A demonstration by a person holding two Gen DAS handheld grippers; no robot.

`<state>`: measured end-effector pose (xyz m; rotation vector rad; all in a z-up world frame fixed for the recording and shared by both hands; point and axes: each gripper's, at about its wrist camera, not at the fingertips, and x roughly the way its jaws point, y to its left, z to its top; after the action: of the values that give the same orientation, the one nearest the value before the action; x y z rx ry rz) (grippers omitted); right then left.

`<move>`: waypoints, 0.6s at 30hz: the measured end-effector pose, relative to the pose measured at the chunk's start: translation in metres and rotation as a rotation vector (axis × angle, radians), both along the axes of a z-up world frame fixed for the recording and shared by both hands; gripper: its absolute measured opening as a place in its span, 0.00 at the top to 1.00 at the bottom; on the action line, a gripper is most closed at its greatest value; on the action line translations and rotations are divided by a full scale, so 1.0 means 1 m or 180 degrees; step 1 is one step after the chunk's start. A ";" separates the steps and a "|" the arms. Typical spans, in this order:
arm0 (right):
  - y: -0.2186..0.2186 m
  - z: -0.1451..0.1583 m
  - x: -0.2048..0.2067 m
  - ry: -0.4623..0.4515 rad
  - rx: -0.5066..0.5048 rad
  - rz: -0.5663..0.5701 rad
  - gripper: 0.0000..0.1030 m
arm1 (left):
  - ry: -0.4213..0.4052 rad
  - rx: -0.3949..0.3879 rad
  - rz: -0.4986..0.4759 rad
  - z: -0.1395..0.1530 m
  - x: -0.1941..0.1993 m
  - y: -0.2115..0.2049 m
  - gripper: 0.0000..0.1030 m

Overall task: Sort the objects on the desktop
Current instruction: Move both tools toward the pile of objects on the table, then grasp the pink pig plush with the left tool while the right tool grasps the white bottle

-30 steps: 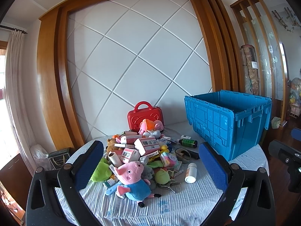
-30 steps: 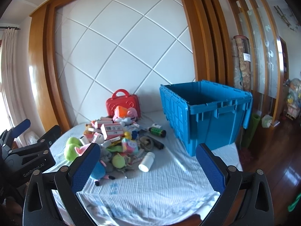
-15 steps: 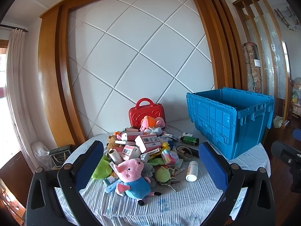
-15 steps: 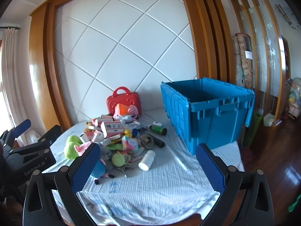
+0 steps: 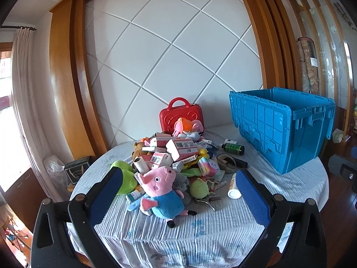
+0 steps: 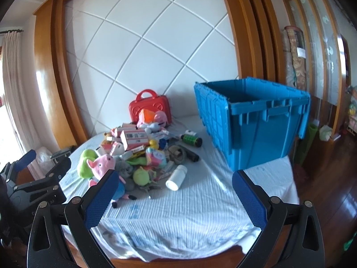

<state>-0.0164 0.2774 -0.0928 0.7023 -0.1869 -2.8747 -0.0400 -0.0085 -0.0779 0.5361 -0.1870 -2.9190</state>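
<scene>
Both grippers spread, empty, short of the toy pile on the table (image 5: 200,230).
I'd pinch the soft, light pig plush (image 5: 161,189) at its blue body; left gripper (image 5: 178,197), right gripper (image 6: 175,197) released; blue crate (image 6: 256,125) near.

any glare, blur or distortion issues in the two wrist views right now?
Left wrist: sharp; heavy fisheye bends the wood frame; window at the left edge blown out. Right wrist: slightly softer; glare streak on the frame; a shadow band crosses the tablecloth in front of the blue crate; dark vignette in the corners of both.
</scene>
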 end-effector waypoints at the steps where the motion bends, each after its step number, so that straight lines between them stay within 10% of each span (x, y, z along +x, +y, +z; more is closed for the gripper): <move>1: -0.003 -0.004 -0.003 -0.0023 0.0015 0.0010 0.00 | -0.0005 0.0042 0.0002 -0.006 -0.001 -0.005 0.00; 8: -0.028 -0.054 -0.046 -0.0367 0.0065 -0.0010 0.00 | -0.0210 0.0187 0.0031 -0.085 -0.014 -0.061 0.00; 18: -0.088 -0.127 -0.169 -0.0971 0.0095 -0.0126 0.00 | -0.0683 0.0183 -0.0067 -0.148 -0.130 -0.142 0.00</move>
<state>-0.1852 0.1894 -0.2203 1.1533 -0.1993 -2.7965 -0.1698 -0.1505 -0.2261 0.8620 -0.1364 -2.8904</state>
